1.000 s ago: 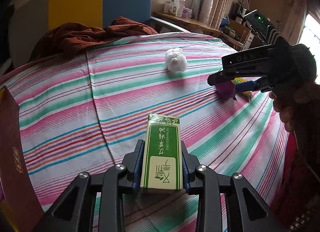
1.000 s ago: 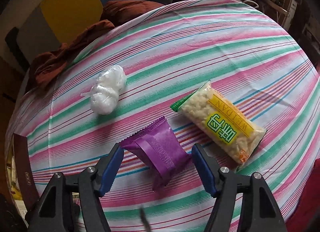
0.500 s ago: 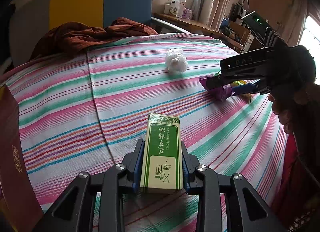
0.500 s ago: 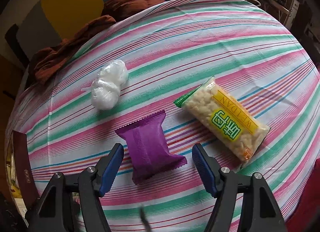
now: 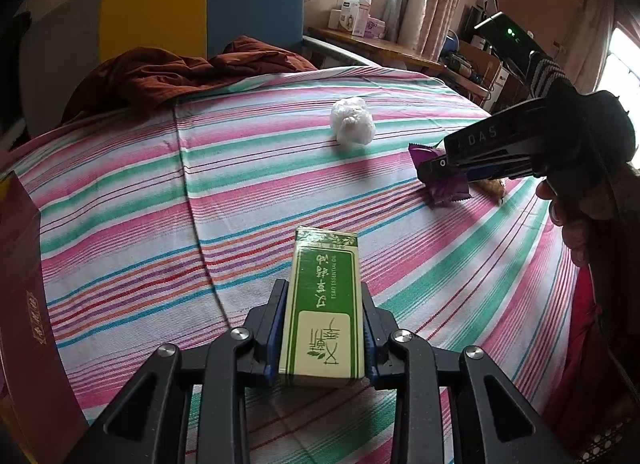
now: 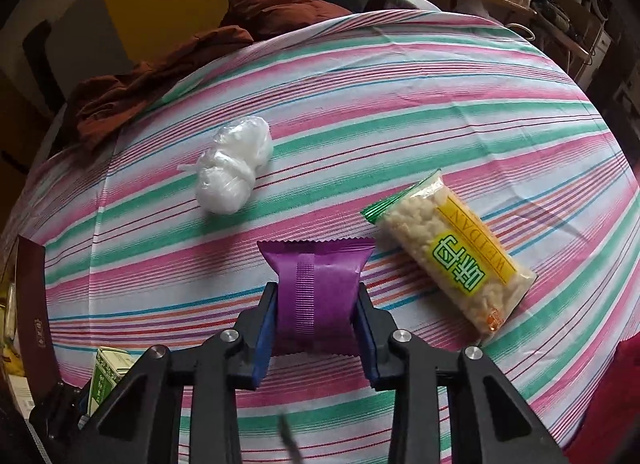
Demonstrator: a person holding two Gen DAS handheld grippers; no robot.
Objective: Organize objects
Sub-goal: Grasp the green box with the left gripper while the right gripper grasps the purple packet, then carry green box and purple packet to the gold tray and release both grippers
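My left gripper [image 5: 323, 308] is shut on a green essential-oil box [image 5: 324, 304], held just above the striped cloth. The box also shows at the lower left of the right wrist view [image 6: 105, 376]. My right gripper [image 6: 317, 308] is shut on a purple snack packet [image 6: 316, 284] lying on the cloth; the packet also shows in the left wrist view [image 5: 444, 184] under that gripper [image 5: 432, 168]. A white plastic-wrapped bundle [image 6: 232, 176] lies to its far left. A yellow-and-clear snack bag [image 6: 452, 252] lies just to its right.
The table has a pink, green and white striped cloth [image 5: 240, 192]. A rust-brown garment [image 5: 188, 72] is heaped at the far edge against a yellow-and-blue chair. A dark red box [image 5: 24, 304] stands at the left edge. Shelves with clutter fill the back right.
My right gripper has closed from wide open onto the purple packet, which has turned square between the fingers. The left gripper still holds the green box in place.
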